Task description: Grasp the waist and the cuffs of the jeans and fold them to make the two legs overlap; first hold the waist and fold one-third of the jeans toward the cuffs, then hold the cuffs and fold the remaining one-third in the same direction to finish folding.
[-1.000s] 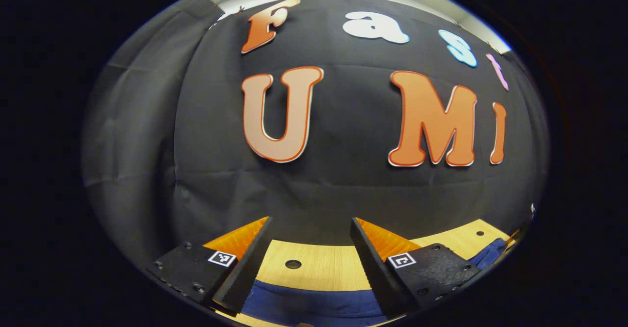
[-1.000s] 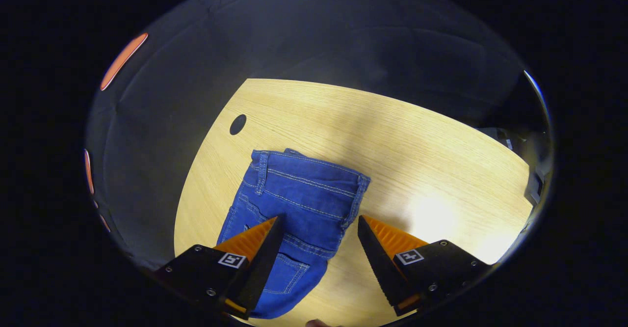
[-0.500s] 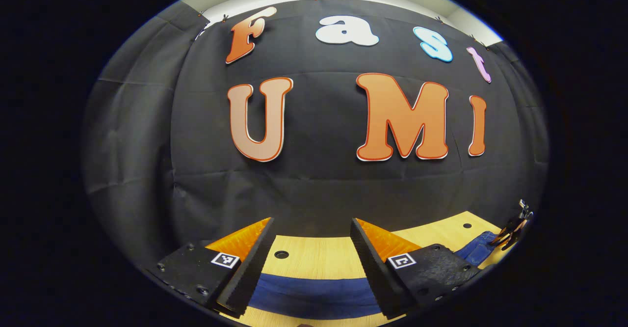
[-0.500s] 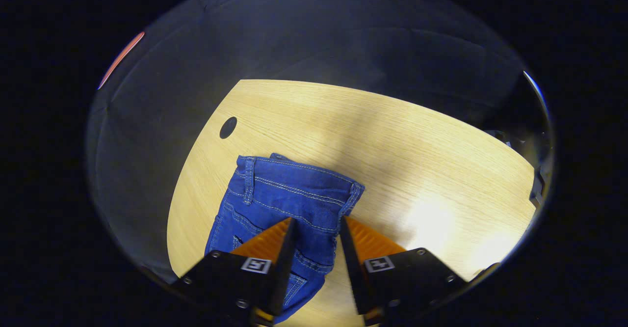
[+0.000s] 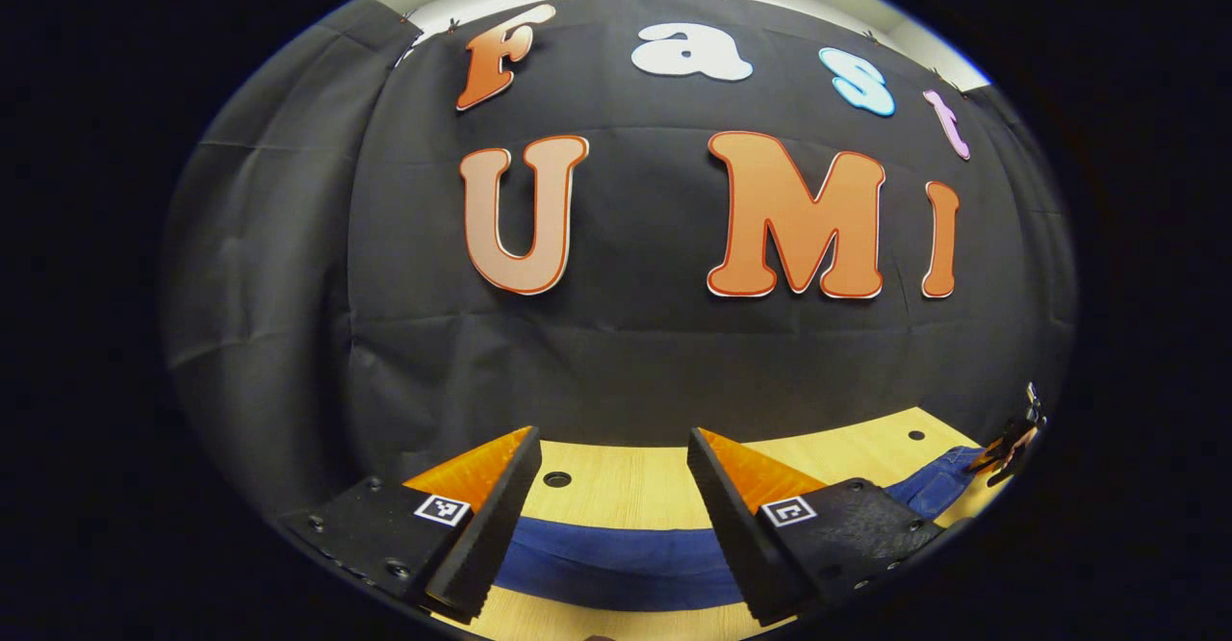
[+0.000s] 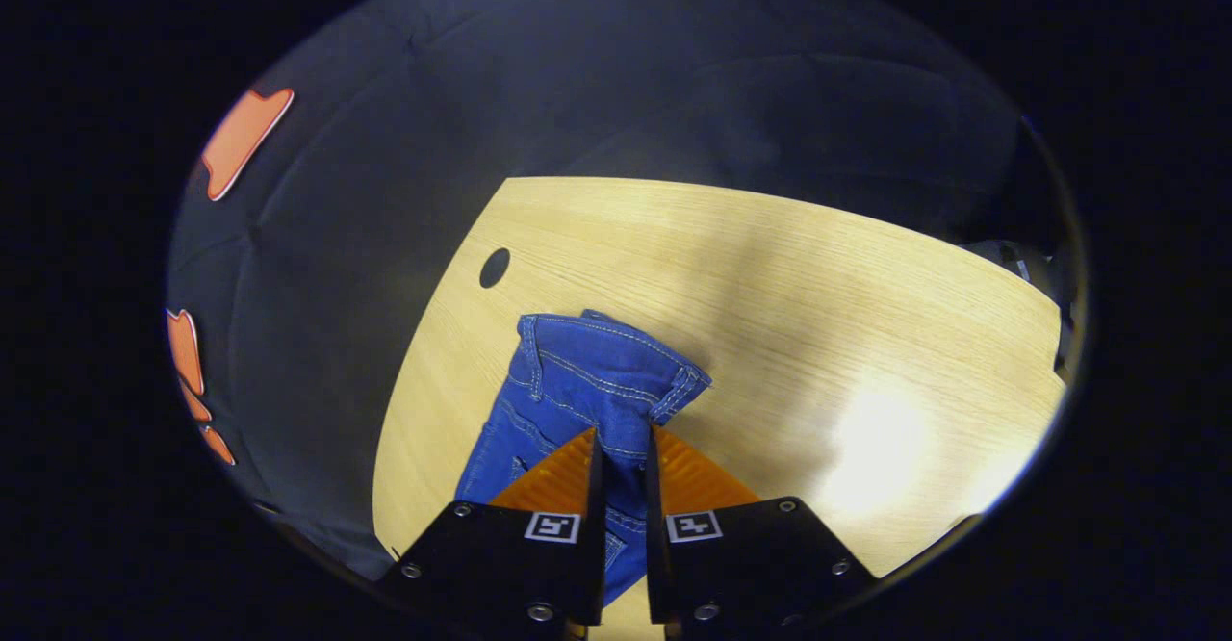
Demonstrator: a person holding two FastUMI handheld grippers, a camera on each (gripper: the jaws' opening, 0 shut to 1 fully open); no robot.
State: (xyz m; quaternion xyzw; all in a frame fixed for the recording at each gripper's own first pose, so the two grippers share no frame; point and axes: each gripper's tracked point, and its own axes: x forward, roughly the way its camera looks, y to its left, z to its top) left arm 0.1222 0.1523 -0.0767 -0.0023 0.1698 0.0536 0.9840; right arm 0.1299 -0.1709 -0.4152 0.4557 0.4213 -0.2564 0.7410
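The jeans [image 6: 577,391] lie on the surface [image 6: 818,314], near its hole [image 6: 494,268]. The right claw [image 6: 622,458] is pinched on the waist denim. The left claw [image 5: 611,487] is wide open above the leg, holding nothing. Denim seems soft but thick; the seams probably give the firmest hold.

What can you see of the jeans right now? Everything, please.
The blue denim jeans with pale contrast stitching lie on the light wooden table, waist end near its round cable hole. The waistband, a belt loop and seams show in the right gripper view. The right hand-held gripper has its fingers closed on a pinched-up ridge of fabric just below the waistband, bunching it. In the left gripper view the denim runs as a flat band across the table between the open fingers of the left hand-held gripper.
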